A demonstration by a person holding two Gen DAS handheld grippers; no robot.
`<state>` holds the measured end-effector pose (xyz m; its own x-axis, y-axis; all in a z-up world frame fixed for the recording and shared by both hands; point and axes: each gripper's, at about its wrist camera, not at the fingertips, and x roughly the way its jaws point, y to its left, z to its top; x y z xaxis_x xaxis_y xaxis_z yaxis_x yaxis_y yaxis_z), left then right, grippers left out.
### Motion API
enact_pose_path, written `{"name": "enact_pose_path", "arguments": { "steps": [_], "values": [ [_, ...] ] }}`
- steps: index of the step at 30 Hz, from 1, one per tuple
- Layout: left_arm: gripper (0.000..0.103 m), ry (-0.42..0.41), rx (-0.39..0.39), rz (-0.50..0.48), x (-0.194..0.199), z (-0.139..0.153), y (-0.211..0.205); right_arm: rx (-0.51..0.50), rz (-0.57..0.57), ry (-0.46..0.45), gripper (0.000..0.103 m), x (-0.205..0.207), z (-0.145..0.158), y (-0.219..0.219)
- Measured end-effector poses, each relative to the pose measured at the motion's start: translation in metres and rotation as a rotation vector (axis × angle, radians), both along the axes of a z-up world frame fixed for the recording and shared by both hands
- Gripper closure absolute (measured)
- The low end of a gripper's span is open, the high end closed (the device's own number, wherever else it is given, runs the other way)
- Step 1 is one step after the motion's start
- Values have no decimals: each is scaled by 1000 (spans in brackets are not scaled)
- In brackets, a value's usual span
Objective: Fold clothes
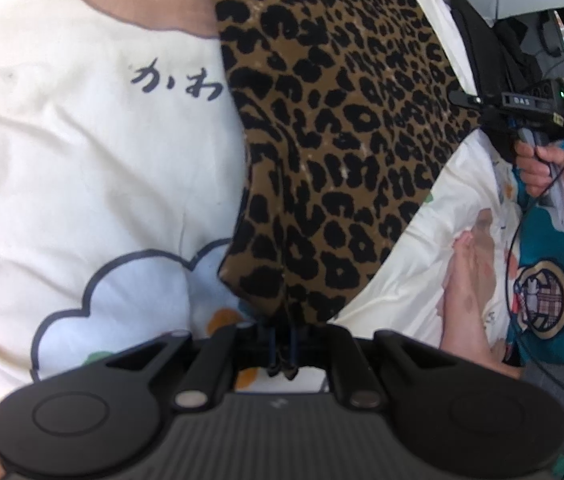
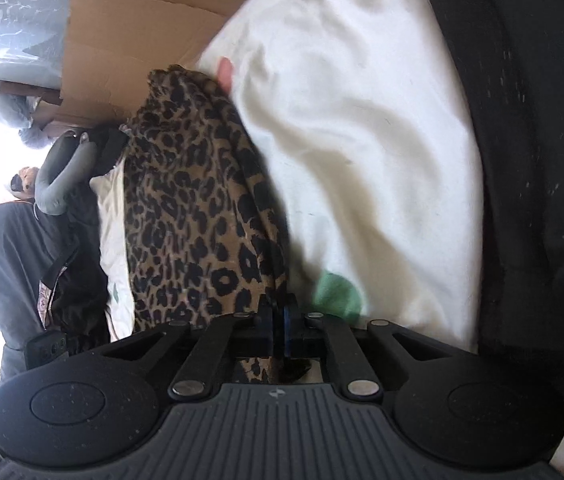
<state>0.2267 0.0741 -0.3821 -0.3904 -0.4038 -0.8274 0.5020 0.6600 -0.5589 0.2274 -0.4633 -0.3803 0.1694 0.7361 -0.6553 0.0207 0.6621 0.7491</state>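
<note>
Holding one brown-and-black leopard-print cloth (image 1: 342, 140) between them, the left gripper (image 1: 282, 354) and right gripper (image 2: 277, 330) each pinch an end tight over the cream cartoon-print bed sheet (image 1: 81, 160). Pulling apart too hard could slip a thin edge free, and the fold would go crooked.

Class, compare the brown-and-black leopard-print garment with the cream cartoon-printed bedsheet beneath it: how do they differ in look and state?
The leopard-print garment carries dense black spots all over brown; the cream bedsheet is mostly plain, with a blue cloud and dark lettering. The garment is pinched at opposite ends by the left gripper and the right gripper; the sheet lies spread out, ungripped. The garment forms a narrow band; the sheet spreads far wider. Both are soft cloth.
</note>
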Motion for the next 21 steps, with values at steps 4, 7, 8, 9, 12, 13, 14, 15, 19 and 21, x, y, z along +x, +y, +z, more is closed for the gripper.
{"name": "enact_pose_path", "arguments": {
  "steps": [4,7,8,9,12,13,14,15,19,21],
  "values": [
    [97,-4,-28,19,13,15,2,-2,-37,-2,101,-10,15,-3],
    [97,-14,-47,48,29,31,5,13,-74,20,101,-20,24,-3],
    [97,-18,-55,55,34,37,6,15,-72,16,101,-24,27,-3],
    [97,-25,-60,58,38,42,6,18,-70,12,101,-27,31,-2],
    [97,-39,-73,56,47,57,9,24,-81,10,101,-39,39,-2],
    [97,-42,-77,56,50,61,10,27,-86,10,101,-42,41,-1],
    [97,-33,-81,71,49,61,14,33,-95,10,101,-46,43,-1],
    [97,-27,-83,81,48,63,17,39,-104,11,101,-50,45,-1],
    [97,-33,-72,72,41,70,25,60,-134,33,101,-68,45,6],
    [97,-34,-64,70,36,72,31,60,-127,47,101,-80,44,12]
  ]
}}
